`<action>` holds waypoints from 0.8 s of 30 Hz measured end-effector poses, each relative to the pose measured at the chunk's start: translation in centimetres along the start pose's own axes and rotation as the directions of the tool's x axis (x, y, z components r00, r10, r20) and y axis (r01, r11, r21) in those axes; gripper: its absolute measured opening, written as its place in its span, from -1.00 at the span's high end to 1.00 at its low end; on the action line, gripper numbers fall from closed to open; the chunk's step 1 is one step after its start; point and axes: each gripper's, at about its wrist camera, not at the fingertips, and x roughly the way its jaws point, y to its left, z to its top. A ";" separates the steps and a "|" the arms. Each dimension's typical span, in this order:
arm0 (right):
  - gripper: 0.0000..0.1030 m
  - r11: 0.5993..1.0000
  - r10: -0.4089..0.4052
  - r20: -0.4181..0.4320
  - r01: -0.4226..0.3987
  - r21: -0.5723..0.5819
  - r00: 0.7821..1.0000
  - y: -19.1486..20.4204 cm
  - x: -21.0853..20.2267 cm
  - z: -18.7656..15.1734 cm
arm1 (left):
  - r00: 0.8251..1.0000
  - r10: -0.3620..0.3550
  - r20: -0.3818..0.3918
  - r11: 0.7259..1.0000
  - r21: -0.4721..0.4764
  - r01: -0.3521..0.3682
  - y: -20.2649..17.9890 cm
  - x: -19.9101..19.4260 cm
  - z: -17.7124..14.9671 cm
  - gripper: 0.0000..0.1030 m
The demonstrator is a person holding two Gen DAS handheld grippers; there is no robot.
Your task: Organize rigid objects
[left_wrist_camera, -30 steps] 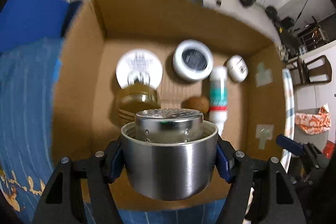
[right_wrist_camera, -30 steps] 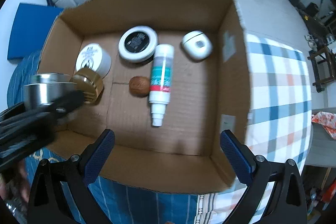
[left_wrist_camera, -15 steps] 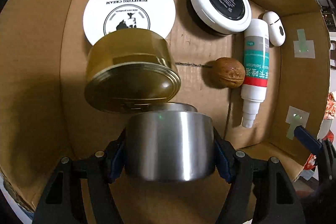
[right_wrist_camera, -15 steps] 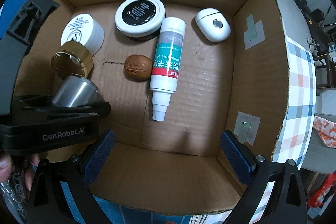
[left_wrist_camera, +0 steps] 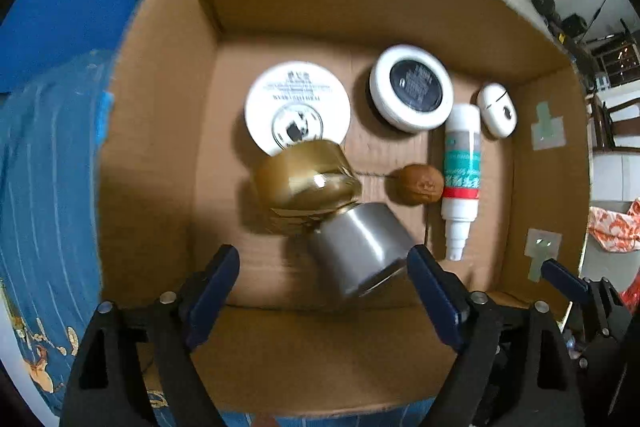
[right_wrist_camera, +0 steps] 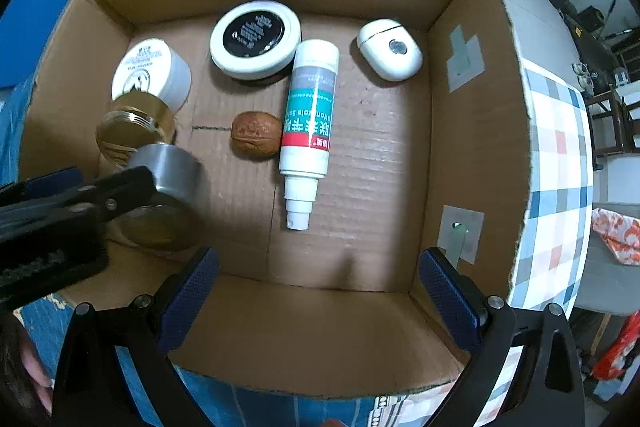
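Observation:
A steel cup (left_wrist_camera: 360,247) lies tipped on the floor of the cardboard box (left_wrist_camera: 160,147), leaning against a gold jar (left_wrist_camera: 304,179). My left gripper (left_wrist_camera: 322,267) hangs just above it, jaws opening. The cup sits between the fingers, and a gap shows at the left pad. In the right wrist view the steel cup (right_wrist_camera: 168,167) shows half hidden under the left gripper (right_wrist_camera: 60,203). My right gripper (right_wrist_camera: 318,263) stands open over the box's near wall, holding nothing. A walnut (right_wrist_camera: 256,137), a spray bottle (right_wrist_camera: 310,115) and a white cream jar (right_wrist_camera: 152,71) also lie inside.
A white-rimmed black compact (right_wrist_camera: 256,39) and a white earbud case (right_wrist_camera: 390,49) lie at the back of the box. Bare cardboard floor (right_wrist_camera: 380,167) shows on the right. Blue cloth (left_wrist_camera: 48,187) is left of the box, a checked cloth (right_wrist_camera: 560,167) right.
The left gripper lowered the steel cup into the box, opened and pulled back up. The cup now lies tilted against the gold jar. The right gripper has come closer to the box.

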 end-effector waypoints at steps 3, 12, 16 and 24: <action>-0.98 1.000 -0.003 0.025 0.003 0.021 1.000 -0.3 -0.9 -0.2 | 0.998 0.035 0.048 0.999 0.011 -0.035 -0.5 -1.6 -0.8 -0.88; -1.00 0.999 0.007 0.096 -0.012 0.046 0.995 -0.6 -4.5 -1.3 | 0.987 0.050 0.151 0.998 0.018 -0.053 0.3 -5.8 -2.3 -0.97; -1.00 0.999 0.016 0.123 -0.021 0.040 0.992 -0.8 -6.3 -2.7 | 0.972 0.071 0.225 0.997 0.017 -0.077 -0.3 -8.5 -4.0 -0.97; -1.00 0.998 0.057 0.236 -0.065 0.024 0.970 -1.8 -13.6 -7.9 | 0.908 0.095 0.409 0.994 0.016 -0.112 -1.9 -17.4 -9.9 -0.97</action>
